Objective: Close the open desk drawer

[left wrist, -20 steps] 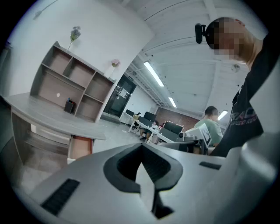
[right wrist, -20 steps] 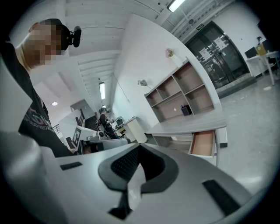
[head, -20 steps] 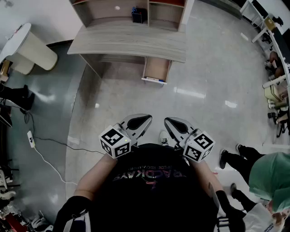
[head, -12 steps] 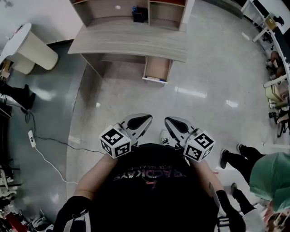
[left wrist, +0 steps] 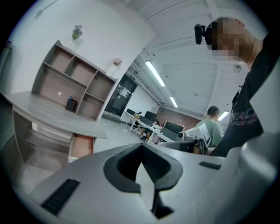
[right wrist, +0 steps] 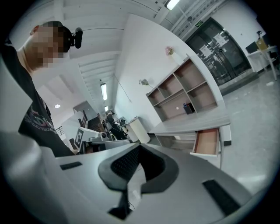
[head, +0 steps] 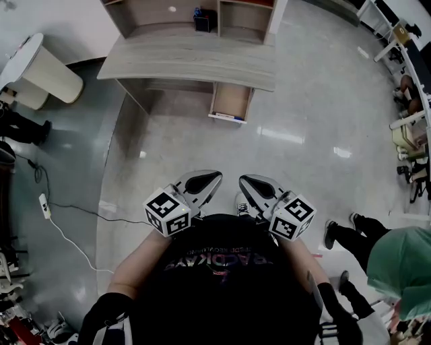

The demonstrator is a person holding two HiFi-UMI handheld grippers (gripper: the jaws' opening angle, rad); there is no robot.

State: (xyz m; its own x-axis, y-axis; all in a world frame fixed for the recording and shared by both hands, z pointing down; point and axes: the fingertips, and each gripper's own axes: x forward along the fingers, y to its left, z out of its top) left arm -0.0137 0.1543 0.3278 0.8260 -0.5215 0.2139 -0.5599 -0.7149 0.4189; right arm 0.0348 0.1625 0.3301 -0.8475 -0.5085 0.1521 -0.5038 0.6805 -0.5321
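Observation:
The wooden desk (head: 195,62) stands far ahead across the floor. Its drawer (head: 231,102) is pulled out under the right part of the top, with its white front (head: 227,118) facing me. The drawer also shows in the left gripper view (left wrist: 82,145) and in the right gripper view (right wrist: 206,142). My left gripper (head: 214,177) and my right gripper (head: 244,180) are held side by side close to my chest. They are well short of the desk, and both are shut with nothing between the jaws. Each points roughly level toward the desk (left wrist: 57,118).
A shelf unit with a small dark object (head: 202,19) sits on the desk. A white round stand (head: 40,71) is at the left, and a cable with a power strip (head: 45,205) lies on the floor. A person in green (head: 397,263) stands at the right, near chairs (head: 407,138).
Both grippers stay shut in the same pose by my chest. The desk has slid slightly up in the head view, and a bystander's feet at the left edge have shifted.

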